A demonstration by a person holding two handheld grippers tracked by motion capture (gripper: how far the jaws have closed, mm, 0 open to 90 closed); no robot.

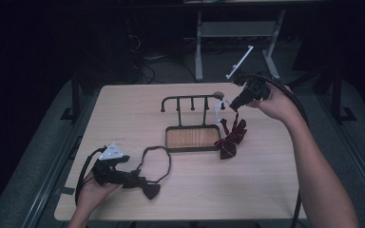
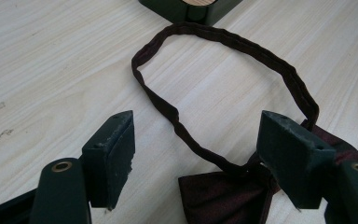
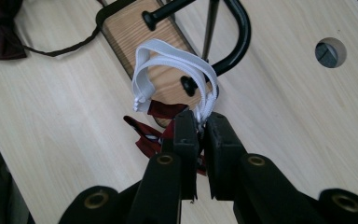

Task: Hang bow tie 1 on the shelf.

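A black metal rack (image 1: 190, 102) with pegs stands on a wooden base (image 1: 192, 137) at the table's middle. My right gripper (image 1: 235, 105) is shut on the white elastic strap (image 3: 168, 65) of a dark red bow tie (image 1: 230, 137), which hangs below it to the right of the rack. The strap loop (image 1: 222, 107) is held up near the rack's right end peg (image 3: 186, 84). My left gripper (image 2: 196, 154) lies open at the table's front left over a second dark bow tie (image 1: 147, 187). That tie's knot (image 2: 223, 196) sits between the jaws, and its dark band (image 2: 223, 46) loops out on the table.
The light wooden table (image 1: 123, 109) has a round cable hole (image 3: 331, 52) near its far edge. Beyond it stand a white desk frame (image 1: 235, 35) and dark floor. Black cables trail from both grippers.
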